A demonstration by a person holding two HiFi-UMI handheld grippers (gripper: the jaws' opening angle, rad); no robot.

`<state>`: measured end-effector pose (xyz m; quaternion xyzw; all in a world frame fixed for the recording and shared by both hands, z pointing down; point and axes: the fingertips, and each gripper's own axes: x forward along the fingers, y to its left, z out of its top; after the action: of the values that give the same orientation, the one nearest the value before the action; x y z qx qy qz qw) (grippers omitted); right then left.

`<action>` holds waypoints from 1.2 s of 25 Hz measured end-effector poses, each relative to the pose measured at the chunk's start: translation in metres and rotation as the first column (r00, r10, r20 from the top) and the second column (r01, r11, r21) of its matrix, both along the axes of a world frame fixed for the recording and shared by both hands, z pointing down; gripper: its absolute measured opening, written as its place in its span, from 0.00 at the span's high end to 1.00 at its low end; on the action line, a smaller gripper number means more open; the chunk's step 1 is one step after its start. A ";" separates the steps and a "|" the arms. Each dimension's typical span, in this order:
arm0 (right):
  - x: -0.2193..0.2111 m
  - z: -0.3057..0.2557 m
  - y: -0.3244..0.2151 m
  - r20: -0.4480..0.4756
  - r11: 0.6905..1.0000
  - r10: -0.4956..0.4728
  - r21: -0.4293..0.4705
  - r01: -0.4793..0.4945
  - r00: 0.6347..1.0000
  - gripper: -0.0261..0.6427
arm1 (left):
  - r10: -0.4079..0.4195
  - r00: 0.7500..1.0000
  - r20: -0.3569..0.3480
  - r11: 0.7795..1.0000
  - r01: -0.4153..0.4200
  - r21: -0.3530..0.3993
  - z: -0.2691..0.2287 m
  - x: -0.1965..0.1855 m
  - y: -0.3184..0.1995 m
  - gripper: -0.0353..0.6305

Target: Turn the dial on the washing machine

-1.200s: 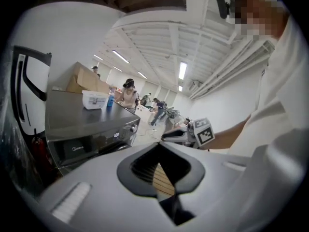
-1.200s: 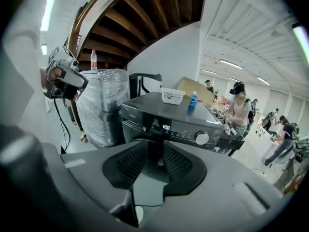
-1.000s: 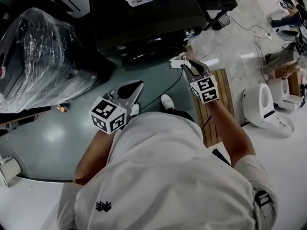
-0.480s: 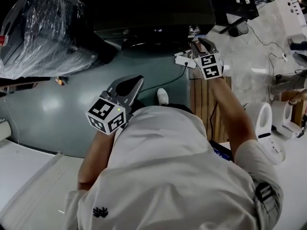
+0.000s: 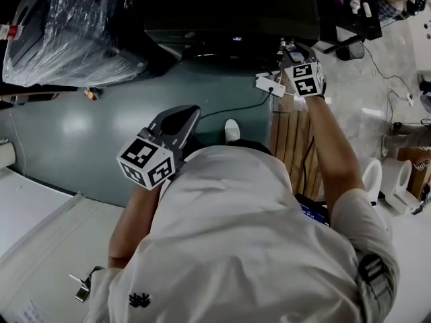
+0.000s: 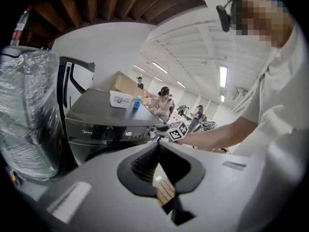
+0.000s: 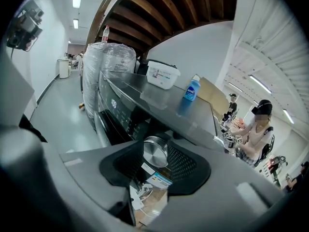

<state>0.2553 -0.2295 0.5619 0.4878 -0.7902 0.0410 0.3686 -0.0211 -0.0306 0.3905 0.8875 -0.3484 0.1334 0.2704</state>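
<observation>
- Your right gripper (image 7: 156, 143) has just been opening its jaws; they stand apart with the dial (image 7: 155, 153) between them, not yet pinched.
- It has swung forward to the washer (image 5: 229, 9) front, so closing looks like your next move.
- Your left gripper (image 6: 158, 147) hangs back, closed and empty.

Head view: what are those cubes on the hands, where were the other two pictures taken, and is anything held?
A person, not a robot, holds a tool with a claw in each hand; the patterned cubes belong to those tools. The head view looks down from the person's head. The other two cameras ride on the tools and look along each claw. The left claw is shut and empty. The right claw is at the washing machine; its jaws have just been opening, and the silver dial shows between them, not gripped. A white box and a blue bottle stand on the machine.
</observation>
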 end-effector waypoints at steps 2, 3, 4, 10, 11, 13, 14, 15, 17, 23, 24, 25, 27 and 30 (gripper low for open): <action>0.000 0.007 -0.001 -0.003 1.000 -0.007 -0.008 0.007 1.000 0.77 | -0.012 1.000 0.007 1.000 0.012 -0.002 0.001 -0.004 0.001 0.86; 0.000 0.010 -0.002 -0.002 1.000 -0.009 -0.007 0.009 1.000 0.77 | -0.017 1.000 0.010 1.000 0.017 -0.003 0.001 -0.006 0.001 0.86; 0.000 0.010 -0.003 -0.002 1.000 -0.009 -0.006 0.009 1.000 0.77 | -0.021 1.000 0.013 1.000 0.021 -0.004 0.001 -0.007 0.001 0.86; -0.006 0.002 -0.002 0.013 1.000 0.016 0.003 -0.016 1.000 0.73 | -0.025 0.999 0.020 1.000 0.026 -0.015 0.000 -0.013 0.001 0.86; -0.007 0.004 -0.003 0.021 1.000 0.025 0.007 -0.025 0.999 0.72 | -0.021 1.000 0.021 1.000 0.022 -0.017 0.000 -0.012 0.000 0.86; -0.006 0.006 -0.006 0.039 0.998 0.053 0.016 -0.054 0.998 0.71 | -0.004 1.000 0.029 1.000 0.005 -0.021 0.001 -0.008 0.000 0.86; -0.005 0.006 -0.007 0.046 0.997 0.069 0.019 -0.069 0.997 0.71 | 0.006 0.999 0.033 1.000 -0.005 -0.022 0.002 -0.006 0.000 0.86; -0.004 0.005 -0.007 0.049 0.996 0.082 0.019 -0.083 0.995 0.71 | 0.015 0.999 0.037 1.000 -0.014 -0.023 0.002 -0.004 0.000 0.86; -0.003 0.007 -0.006 0.056 0.994 0.108 0.003 -0.109 0.993 0.67 | 0.023 0.999 0.042 0.999 -0.022 -0.023 0.001 -0.003 0.000 0.86; 0.001 0.011 -0.010 0.135 0.979 0.205 -0.013 -0.205 0.969 0.63 | 0.015 0.999 0.048 1.000 -0.015 -0.018 -0.002 -0.007 -0.004 0.86; 0.001 0.010 -0.011 0.143 0.976 0.216 -0.014 -0.216 0.966 0.63 | 0.012 0.999 0.049 1.000 -0.012 -0.018 -0.002 -0.008 -0.004 0.86; 0.002 0.010 -0.011 0.149 0.974 0.224 -0.013 -0.224 0.963 0.63 | 0.009 0.999 0.049 1.000 -0.008 -0.018 -0.001 -0.009 -0.004 0.86; 0.001 0.008 -0.012 0.154 0.973 0.227 0.000 -0.230 0.962 0.63 | 0.004 0.999 0.052 1.000 -0.003 -0.016 0.000 -0.010 -0.003 0.86; -0.001 0.004 -0.011 0.139 0.971 0.234 0.007 -0.237 0.962 0.63 | -0.003 0.999 0.052 1.000 0.004 -0.014 0.000 -0.013 -0.001 0.86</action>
<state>0.2541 -0.2405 0.5663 0.5789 -0.7504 0.1084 0.3002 -0.0339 -0.0318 0.3903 0.8812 -0.3561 0.1583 0.2677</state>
